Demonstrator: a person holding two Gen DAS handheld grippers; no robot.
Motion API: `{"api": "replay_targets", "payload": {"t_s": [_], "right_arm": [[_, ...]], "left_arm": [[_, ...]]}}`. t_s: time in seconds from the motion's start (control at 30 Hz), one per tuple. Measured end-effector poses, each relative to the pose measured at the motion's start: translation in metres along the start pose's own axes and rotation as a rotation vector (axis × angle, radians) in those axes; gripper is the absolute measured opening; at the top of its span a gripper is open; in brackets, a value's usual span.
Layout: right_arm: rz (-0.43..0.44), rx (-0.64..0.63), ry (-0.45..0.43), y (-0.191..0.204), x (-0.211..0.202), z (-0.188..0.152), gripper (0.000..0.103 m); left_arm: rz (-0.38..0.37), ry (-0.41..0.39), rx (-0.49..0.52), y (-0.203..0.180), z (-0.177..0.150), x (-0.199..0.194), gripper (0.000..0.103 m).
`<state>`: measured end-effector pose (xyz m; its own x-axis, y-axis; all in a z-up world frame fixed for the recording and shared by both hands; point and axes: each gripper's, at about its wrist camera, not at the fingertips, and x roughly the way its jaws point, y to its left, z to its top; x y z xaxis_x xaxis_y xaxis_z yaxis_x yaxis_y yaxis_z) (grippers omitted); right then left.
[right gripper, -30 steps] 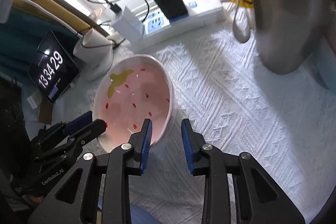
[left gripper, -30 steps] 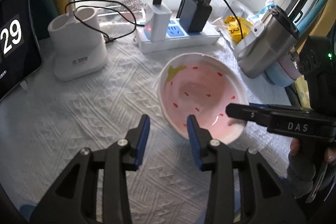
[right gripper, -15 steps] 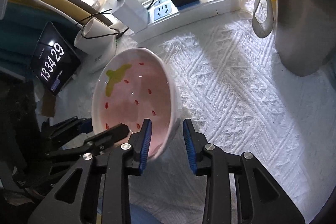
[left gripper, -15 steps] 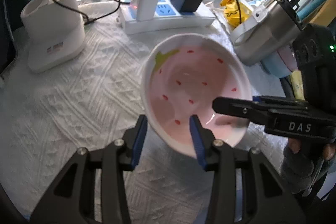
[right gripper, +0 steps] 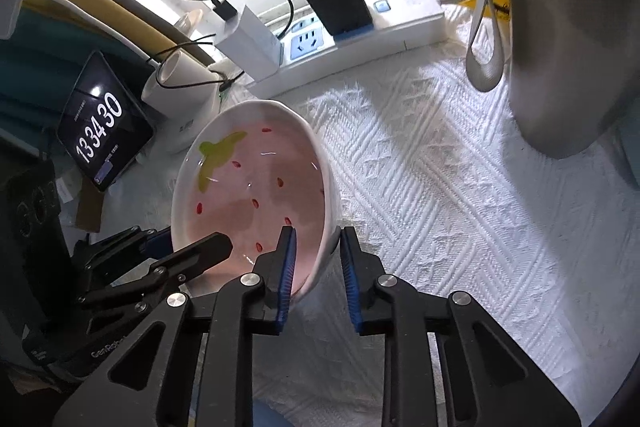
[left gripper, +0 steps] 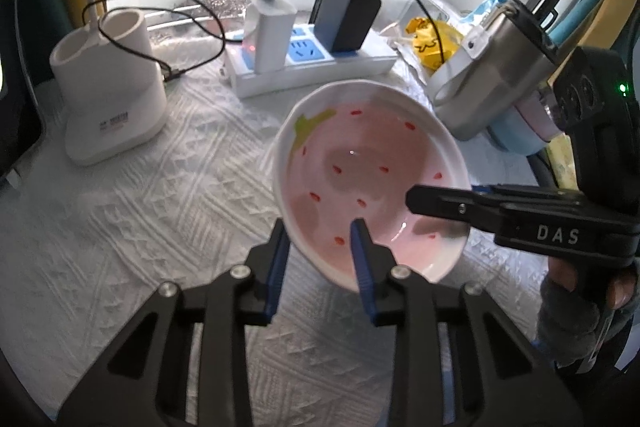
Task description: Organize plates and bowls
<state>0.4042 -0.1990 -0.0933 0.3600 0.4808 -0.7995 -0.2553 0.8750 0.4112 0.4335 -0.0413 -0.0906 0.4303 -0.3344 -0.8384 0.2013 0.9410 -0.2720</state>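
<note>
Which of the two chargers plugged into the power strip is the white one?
The white charger is the one nearer the white holder, with a black cable on top. The other charger is dark and sits toward the steel flask.

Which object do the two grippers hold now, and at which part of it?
The pink bowl. The left gripper and right gripper each pinch its near rim.

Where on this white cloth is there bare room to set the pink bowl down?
Bare cloth lies left of the bowl, in front of the white holder, and, in the right wrist view, between bowl and steel bottle. It is crowded along the back by the power strip.
</note>
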Motion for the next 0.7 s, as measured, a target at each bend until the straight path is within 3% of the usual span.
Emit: {"api": "replay_targets", "payload": {"t_s": [0.7], "right_arm": [[-0.007,-0.033,-0.105,0.026,-0.049,-0.021,0.024]], "left_arm": [[0.023,-0.115,0.046,-0.022,-0.011,-0.056,0.032]]}}
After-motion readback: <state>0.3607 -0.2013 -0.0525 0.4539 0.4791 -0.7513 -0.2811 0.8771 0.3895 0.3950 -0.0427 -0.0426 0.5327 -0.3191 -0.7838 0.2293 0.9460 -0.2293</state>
